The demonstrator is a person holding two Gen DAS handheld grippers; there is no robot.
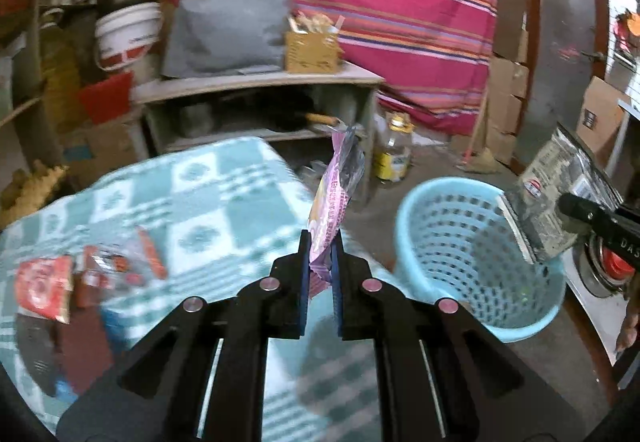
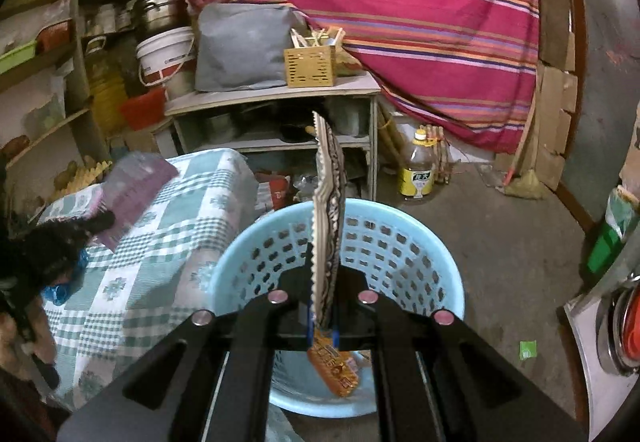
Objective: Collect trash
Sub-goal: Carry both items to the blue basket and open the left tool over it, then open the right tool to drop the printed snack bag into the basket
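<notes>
Right gripper [image 2: 323,282] clamped on dark wrapper [image 2: 330,202], long axis upright, directly over blue basket [image 2: 420,242]. Left gripper [image 1: 320,254] pinching pink wrapper [image 1: 334,198], basket off right, past bed corner.

Two grippers were in view: the left gripper [image 1: 321,242] held one pink wrapper [image 1: 334,198], and the right gripper [image 2: 325,274] held one dark wrapper [image 2: 329,218]. One blue basket [image 2: 432,242] stood on the floor, with one orange wrapper [image 2: 334,366] visible inside it. At least two red wrappers [image 1: 44,290] lay on one checked cloth [image 1: 208,202]; blur prevented a surer count. One oil bottle [image 2: 419,170] stood on the floor. One shelf unit [image 2: 280,94] carried one grey cushion [image 2: 244,46] and one yellow box [image 2: 310,67]. One white bucket [image 2: 166,54] and one striped blanket [image 2: 400,10] were also present.
</notes>
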